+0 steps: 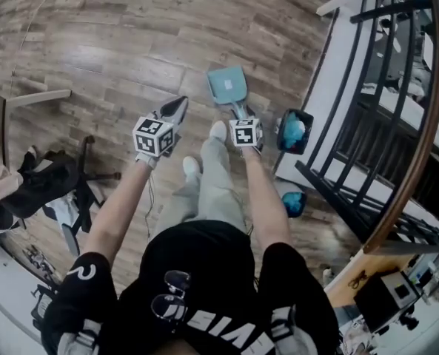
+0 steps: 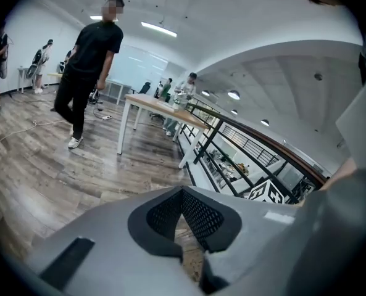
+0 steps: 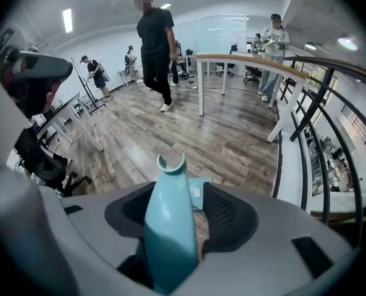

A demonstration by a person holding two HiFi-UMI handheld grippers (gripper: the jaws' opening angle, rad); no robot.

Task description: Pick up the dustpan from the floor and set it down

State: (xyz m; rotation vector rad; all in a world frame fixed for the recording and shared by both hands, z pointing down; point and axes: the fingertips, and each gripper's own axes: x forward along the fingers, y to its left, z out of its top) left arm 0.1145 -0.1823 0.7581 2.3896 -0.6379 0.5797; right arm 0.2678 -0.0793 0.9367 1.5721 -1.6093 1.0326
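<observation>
The teal dustpan (image 1: 226,85) lies on the wooden floor just ahead of my feet, its handle pointing back toward me. My right gripper (image 1: 241,115) is down over that handle. In the right gripper view the teal handle (image 3: 167,227) runs up between the jaws, lying against the left pad, with a gap to the right pad (image 3: 223,214), so the right gripper (image 3: 181,209) is open. To the left, my left gripper (image 1: 179,106) hangs above bare floor. Its pads meet at the tips and it is shut on nothing (image 2: 183,193).
A black railing (image 1: 352,124) with a white ledge runs along the right. Two dark objects with blue insides (image 1: 294,130) sit by it. A black office chair (image 1: 64,180) stands at the left. A person (image 3: 155,48) and a wooden-topped table (image 3: 232,60) stand farther off.
</observation>
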